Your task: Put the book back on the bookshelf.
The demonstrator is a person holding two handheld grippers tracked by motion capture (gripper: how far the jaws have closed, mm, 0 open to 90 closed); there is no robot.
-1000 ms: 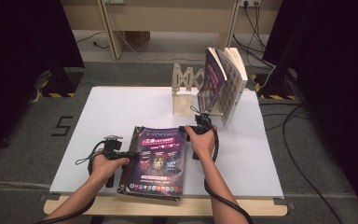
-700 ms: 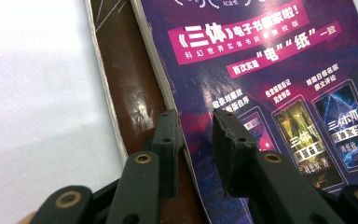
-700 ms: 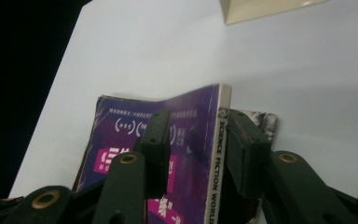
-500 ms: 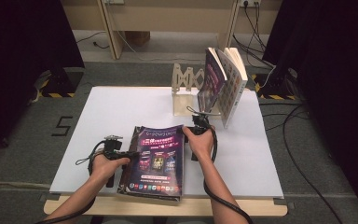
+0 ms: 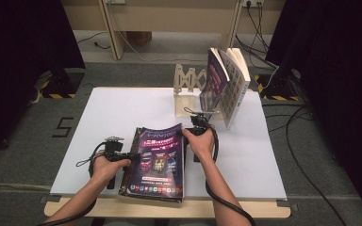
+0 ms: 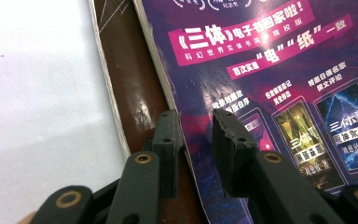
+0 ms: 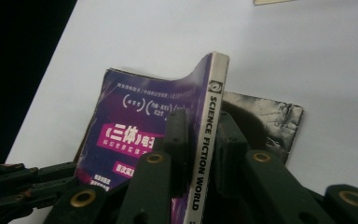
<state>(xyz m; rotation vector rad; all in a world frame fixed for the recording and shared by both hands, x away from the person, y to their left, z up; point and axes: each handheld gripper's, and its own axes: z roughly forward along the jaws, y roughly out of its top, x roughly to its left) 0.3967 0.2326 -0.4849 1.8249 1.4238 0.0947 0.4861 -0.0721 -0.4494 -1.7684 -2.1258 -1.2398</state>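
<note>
The purple glossy paperback magazine (image 5: 158,160) lies on the white table (image 5: 99,117), long axis toward twelve o'clock. The right gripper (image 7: 200,140), at its one-o'clock corner, has just closed onto the lifted spine. The left gripper (image 6: 196,140), at nine o'clock, straddles the opposite edge, jaws partly open.

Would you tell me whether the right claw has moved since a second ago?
Yes: the right claw moved slightly left, from the wooden stand toward the magazine, its jaws just closing on the magazine's spine.

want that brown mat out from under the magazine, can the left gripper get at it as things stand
Probably yes: the left gripper sits at the magazine edge, and a strip of the brown mat lies bare beside it, with nothing across the way.
</note>
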